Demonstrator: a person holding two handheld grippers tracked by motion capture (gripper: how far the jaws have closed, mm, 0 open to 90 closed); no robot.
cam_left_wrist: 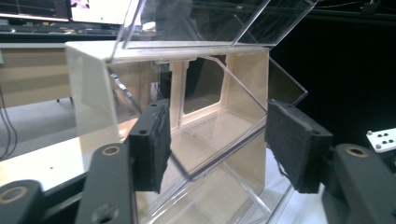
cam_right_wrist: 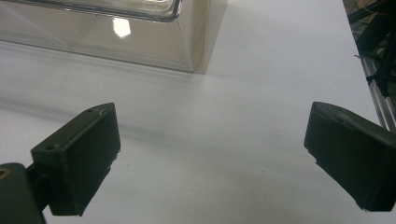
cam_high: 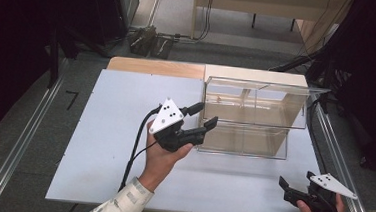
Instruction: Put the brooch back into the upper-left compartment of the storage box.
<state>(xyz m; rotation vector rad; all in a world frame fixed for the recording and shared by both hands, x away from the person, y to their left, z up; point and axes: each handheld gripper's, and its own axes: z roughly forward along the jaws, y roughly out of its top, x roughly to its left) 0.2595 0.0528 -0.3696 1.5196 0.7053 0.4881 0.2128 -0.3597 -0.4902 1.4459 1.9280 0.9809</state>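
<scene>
A clear plastic box (cam_high: 253, 116) with two stepped tiers stands on the far right part of the white table (cam_high: 104, 130), its back against a pale wooden panel (cam_high: 256, 75). The walls are thin, glossy and see-through, with straight edges and rounded corners; in the left gripper view the box (cam_left_wrist: 205, 135) shows a hinged transparent front flap tilted outward and a cream-coloured backing behind it.

The left gripper (cam_high: 204, 116) is at the box's left end, held in a hand (cam_high: 161, 157) whose patterned sleeve (cam_high: 119, 204) comes up from the near edge. Its jaws are spread wide, one on either side of the flap's edge, their rough black foam pads (cam_left_wrist: 152, 142) not visibly pressing it. A grey three-cornered plate (cam_high: 168, 115) with dark dots sits on top.

The right gripper (cam_high: 295, 186) is near the table's front right corner, well apart from the box. Its matte black blocky jaws gape wide above the bare, smooth tabletop (cam_right_wrist: 210, 140), holding nothing.
</scene>
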